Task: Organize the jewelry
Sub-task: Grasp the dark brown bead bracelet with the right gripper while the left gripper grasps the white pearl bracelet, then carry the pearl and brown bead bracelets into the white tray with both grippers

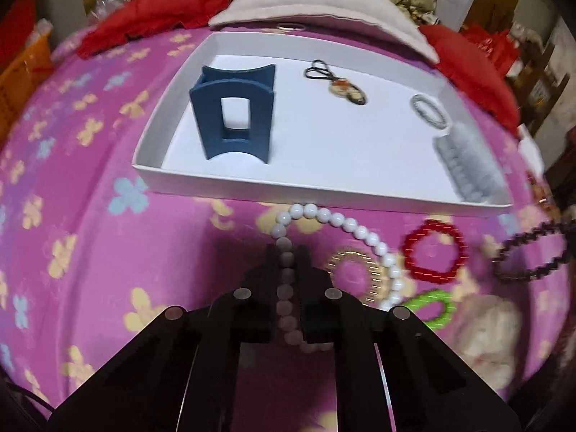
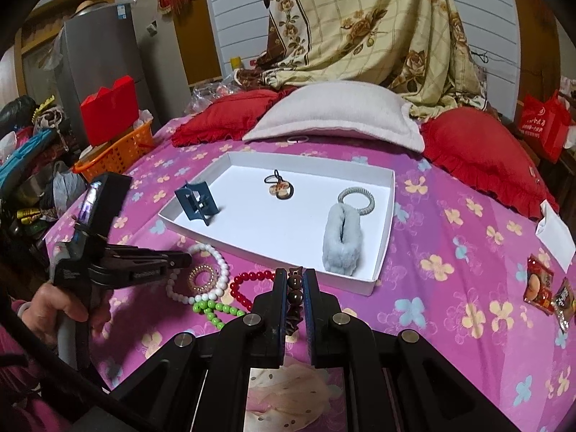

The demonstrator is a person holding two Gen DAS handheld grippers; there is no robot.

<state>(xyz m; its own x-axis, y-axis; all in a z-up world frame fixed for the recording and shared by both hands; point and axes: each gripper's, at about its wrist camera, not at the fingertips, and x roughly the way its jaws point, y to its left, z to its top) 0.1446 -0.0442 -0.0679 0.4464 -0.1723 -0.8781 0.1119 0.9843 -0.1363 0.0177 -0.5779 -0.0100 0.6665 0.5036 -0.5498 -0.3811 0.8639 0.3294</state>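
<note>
Pink floral bedspread (image 2: 450, 216) carries a white tray (image 2: 387, 212). Just before it, the left gripper (image 1: 288, 252) clamps the white bead necklace (image 1: 345, 223); the right gripper (image 2: 292, 277) clamps a brown bead bracelet (image 2: 296, 288).

A bed (image 2: 450, 223) fills the room, spread with a pink flowered cover. At its head, a pale pillow (image 2: 334, 115) between two red cushions (image 2: 478, 151). Behind them hangs a cream floral blanket (image 2: 360, 25) over white panelled wall (image 2: 234, 18). A grey fridge (image 2: 97, 54) stands left, an orange basket (image 2: 118, 151) beside it.
</note>
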